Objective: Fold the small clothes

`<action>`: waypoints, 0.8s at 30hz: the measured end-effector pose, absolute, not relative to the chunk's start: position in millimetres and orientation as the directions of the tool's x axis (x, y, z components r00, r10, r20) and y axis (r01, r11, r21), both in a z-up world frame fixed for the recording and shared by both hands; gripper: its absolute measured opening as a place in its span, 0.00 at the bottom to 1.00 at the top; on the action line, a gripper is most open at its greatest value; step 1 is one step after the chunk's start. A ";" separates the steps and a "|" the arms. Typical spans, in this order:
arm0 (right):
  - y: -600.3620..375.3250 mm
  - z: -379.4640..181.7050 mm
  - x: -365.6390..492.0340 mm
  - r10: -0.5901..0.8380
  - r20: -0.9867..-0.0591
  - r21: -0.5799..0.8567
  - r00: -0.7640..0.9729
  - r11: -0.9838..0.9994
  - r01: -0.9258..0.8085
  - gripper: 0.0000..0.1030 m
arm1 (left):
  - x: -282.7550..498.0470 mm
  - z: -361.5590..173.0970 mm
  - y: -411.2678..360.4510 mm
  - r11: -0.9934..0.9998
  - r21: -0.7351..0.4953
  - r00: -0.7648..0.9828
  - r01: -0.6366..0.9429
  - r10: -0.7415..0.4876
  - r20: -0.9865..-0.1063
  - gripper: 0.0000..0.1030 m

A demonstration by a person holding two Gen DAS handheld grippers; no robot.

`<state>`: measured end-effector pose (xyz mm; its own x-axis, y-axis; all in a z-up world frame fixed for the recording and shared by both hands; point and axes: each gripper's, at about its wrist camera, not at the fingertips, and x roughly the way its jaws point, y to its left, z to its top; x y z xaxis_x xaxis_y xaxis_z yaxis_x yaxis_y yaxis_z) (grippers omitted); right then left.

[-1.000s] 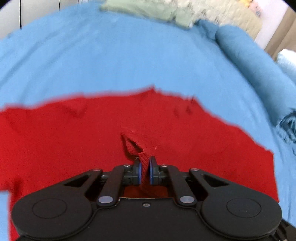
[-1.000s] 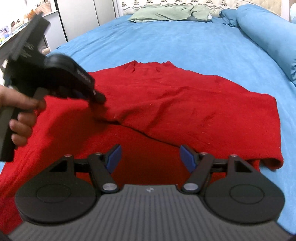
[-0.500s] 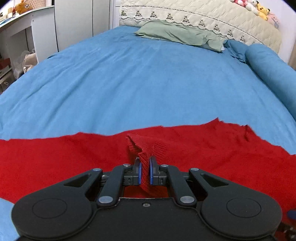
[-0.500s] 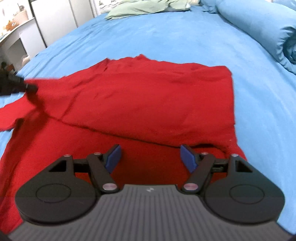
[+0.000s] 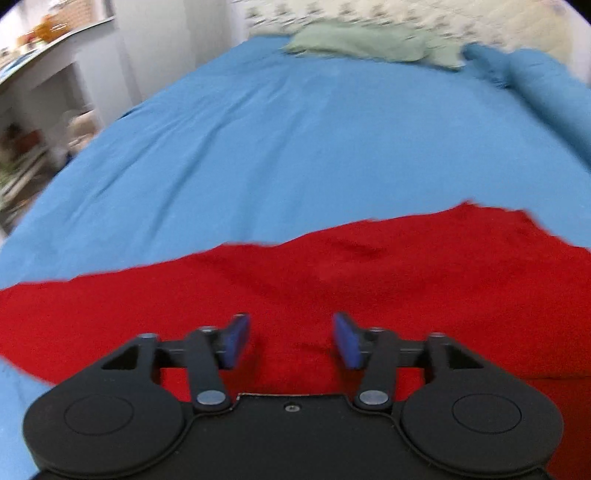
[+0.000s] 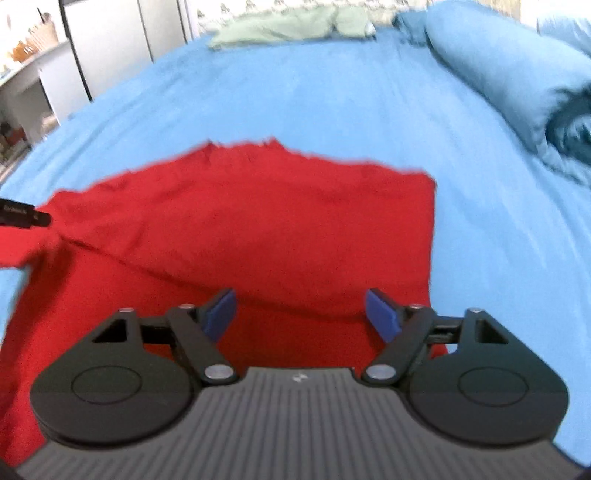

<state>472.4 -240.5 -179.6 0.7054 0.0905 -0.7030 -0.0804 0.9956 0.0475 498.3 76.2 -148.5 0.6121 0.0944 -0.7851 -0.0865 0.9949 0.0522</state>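
Red garment: lay spread on blue bedsheet, one fold line apparently crossing it, blurred. Left gripper: fingers wide, empty, above cloth. Right gripper: fingers wide, empty.

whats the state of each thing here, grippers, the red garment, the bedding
left gripper: open, empty, over the cloth
right gripper: open, empty
red garment: lying on the bed, partly folded over itself
blue duvet: rolled up along the bed's side
green pillow: lying at the head
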 end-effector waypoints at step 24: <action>-265.7 -206.2 490.9 -0.012 -0.752 -0.001 0.659 1.000 0.018 0.93 | 549.1 -190.7 56.7 0.998 -0.014 0.595 0.061 -0.047 -0.802 0.74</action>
